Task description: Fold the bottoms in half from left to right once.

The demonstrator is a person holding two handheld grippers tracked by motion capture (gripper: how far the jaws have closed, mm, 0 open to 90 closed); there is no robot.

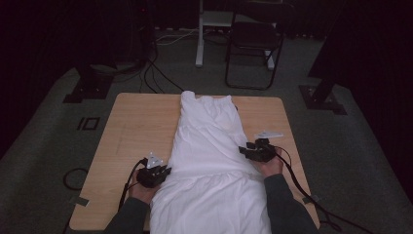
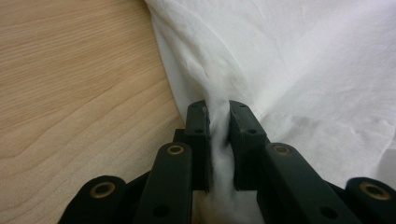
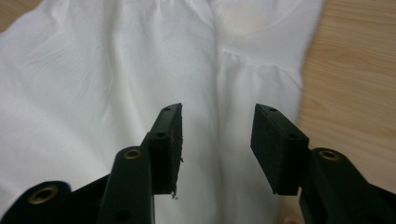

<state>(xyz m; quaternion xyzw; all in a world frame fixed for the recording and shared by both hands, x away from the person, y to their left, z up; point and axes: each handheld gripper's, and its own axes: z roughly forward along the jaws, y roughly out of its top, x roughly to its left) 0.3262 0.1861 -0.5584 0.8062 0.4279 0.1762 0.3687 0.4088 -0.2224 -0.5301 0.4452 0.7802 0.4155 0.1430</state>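
On the light wooden worktop (image 1: 131,131) lies a white cotton garment (image 1: 209,146), folded into a long strip that runs from the far edge toward us and hangs over the near edge between our forearms. At its left side our left claw (image 1: 164,171) is clamped on a pinch of the cloth: in the left gripper view the fabric (image 2: 217,126) is bunched between the two black pads and pulled into a ridge above them. At the right side our right claw (image 1: 246,151) stands with its jaws apart; in the right gripper view the pads (image 3: 275,140) hover over the cloth with nothing between them, so we hold nothing there. We judge the work to be folding or smoothing the garment, with one side secured and the other free. Several faults could follow from this uneven hold. If we pull with the left claw alone, the strip may skew or drag across the worktop, and the existing folds may open. The left pinch takes in several layers, so lifting it could carry up more cloth than intended. The overhanging near part adds weight that may draw the garment off the edge. If the right claw closes too shallowly, it may catch only the top layer.
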